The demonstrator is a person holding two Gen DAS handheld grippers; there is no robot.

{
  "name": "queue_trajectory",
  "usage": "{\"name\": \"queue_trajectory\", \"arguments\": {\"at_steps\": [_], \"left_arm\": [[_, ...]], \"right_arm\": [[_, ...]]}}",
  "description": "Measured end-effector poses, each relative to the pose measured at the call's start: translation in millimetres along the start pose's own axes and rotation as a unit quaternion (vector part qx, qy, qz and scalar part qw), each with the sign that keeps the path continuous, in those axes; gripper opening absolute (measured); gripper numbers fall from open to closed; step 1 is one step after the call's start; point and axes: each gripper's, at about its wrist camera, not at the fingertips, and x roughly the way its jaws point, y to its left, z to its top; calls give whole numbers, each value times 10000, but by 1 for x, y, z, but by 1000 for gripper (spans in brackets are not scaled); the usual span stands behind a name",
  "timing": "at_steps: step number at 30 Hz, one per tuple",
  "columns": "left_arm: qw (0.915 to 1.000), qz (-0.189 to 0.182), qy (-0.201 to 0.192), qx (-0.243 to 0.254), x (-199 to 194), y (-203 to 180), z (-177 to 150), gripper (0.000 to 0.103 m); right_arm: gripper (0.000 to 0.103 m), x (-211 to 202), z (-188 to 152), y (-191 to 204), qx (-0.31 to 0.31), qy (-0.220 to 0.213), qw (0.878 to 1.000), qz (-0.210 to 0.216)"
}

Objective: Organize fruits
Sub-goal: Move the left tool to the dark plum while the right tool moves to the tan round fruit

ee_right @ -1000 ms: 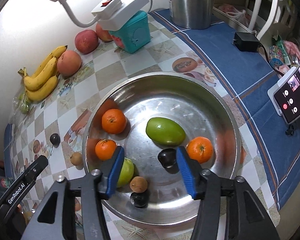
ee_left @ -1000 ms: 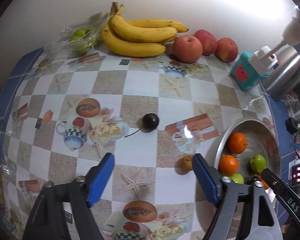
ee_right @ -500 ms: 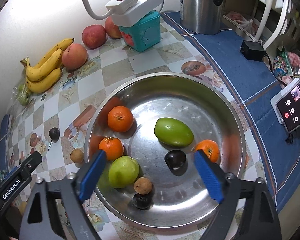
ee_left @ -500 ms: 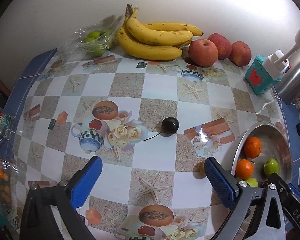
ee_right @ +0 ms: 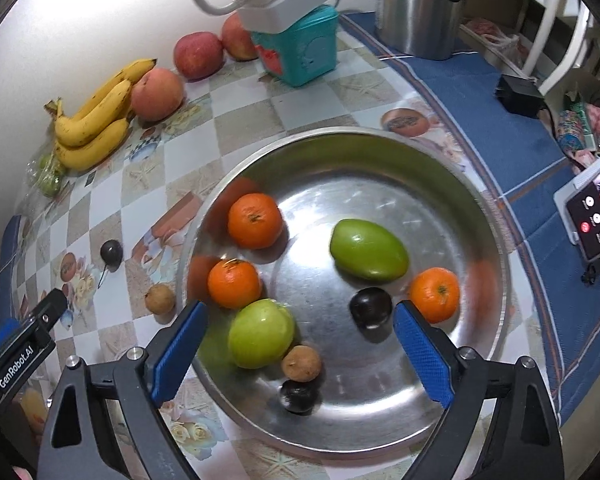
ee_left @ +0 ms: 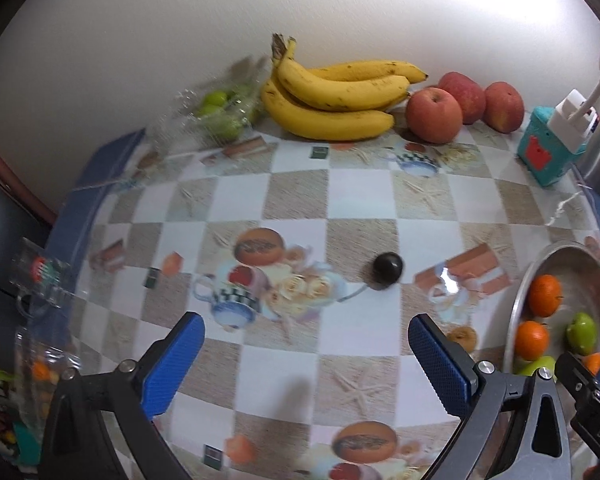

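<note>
1. A patterned bench carries a steel bowl already holding three oranges, a green mango, a green apple, two dark plums and a small brown fruit.
2. Against the wall lie bananas, three red apples and a bag of green fruit, well apart from the bowl.
3. The right tongs hang over the bowl, jaws wide with no pad pressing on any fruit; the apple and one plum lie in the bowl below the gap.
4. The left tongs hover above the bench, jaws wide and empty.
5. Two fruits are not yet in: a dark stemmed one on open bench, and a small brown one just beside the bowl's rim.
6. The likely next step is the dark fruit: approach from above, straddle its round body rather than the stem, and close gently, since it may roll.
7. A teal box and kettle stand clear of that path.
</note>
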Motion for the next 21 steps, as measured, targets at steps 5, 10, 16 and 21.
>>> {"name": "queue_trajectory", "arguments": {"at_steps": [5, 10, 16, 21], "left_arm": [[9997, 209, -67, 57, -1, 11, 3, 103], [9994, 345, -87, 10, 0, 23, 6, 103], [9995, 239, -3, -229, 6, 44, 9, 103], [9989, 246, 27, -399, 10, 56, 12, 103]], "right_arm": [[94, 0, -5, 17, -223, -49, 9995, 233], [94, -4, -5, 36, -505, -271, 9970, 516], [94, -7, -6, 60, -911, -517, 9913, 802], [94, 3, -8, 72, -985, -357, 9889, 1050]]}}
